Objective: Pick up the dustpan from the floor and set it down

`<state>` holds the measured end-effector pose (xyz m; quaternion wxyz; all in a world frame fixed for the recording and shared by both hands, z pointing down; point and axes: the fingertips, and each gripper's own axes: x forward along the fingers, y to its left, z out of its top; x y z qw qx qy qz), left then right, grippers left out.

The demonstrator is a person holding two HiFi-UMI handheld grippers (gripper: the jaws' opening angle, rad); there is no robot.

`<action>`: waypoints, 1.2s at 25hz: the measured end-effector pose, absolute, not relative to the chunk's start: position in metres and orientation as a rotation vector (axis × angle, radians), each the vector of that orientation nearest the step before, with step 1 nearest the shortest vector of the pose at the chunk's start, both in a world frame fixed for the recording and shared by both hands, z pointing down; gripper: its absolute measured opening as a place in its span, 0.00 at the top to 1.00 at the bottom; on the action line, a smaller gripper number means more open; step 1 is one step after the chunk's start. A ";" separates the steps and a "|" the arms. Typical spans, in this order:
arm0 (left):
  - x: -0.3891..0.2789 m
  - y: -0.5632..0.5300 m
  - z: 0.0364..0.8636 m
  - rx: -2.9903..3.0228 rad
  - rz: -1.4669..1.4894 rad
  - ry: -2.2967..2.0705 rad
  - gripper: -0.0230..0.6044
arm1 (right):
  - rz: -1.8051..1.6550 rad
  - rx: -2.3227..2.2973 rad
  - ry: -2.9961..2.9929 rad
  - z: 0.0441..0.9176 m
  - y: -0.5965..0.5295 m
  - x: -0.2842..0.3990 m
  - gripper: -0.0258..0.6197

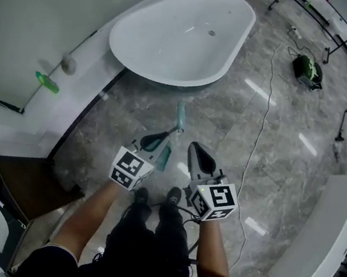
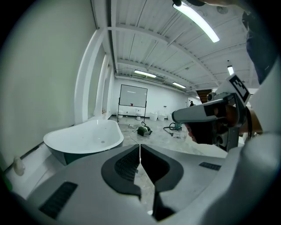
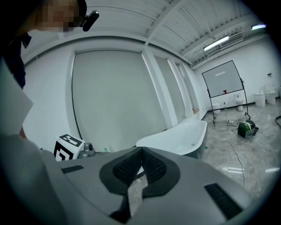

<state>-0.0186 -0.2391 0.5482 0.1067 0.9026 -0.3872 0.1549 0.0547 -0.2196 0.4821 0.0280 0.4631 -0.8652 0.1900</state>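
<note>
Head view looks steeply down; 2 gripper views share the bathtub [image 2: 83,139].

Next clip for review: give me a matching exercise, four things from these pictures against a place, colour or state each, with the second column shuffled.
1. bathtub
2. dustpan
3. green machine
4. left gripper

A. shut, nothing between the jaws
B. on the floor, upper right of the head view
C. white and oval
D. teal, on the floor near the bathtub

Pairs: 1-C, 2-D, 3-B, 4-A
</note>
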 end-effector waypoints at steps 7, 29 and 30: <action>-0.019 -0.282 0.650 2.576 0.599 -1.144 0.94 | 0.676 1.405 -2.620 0.532 -0.241 0.052 0.95; 0.029 -0.325 0.767 2.675 0.851 -0.861 0.54 | 0.797 1.419 -2.508 0.589 -0.276 0.080 0.95; 0.031 -0.324 0.766 2.683 0.849 -0.862 0.54 | 0.798 1.422 -2.510 0.591 -0.275 0.081 0.95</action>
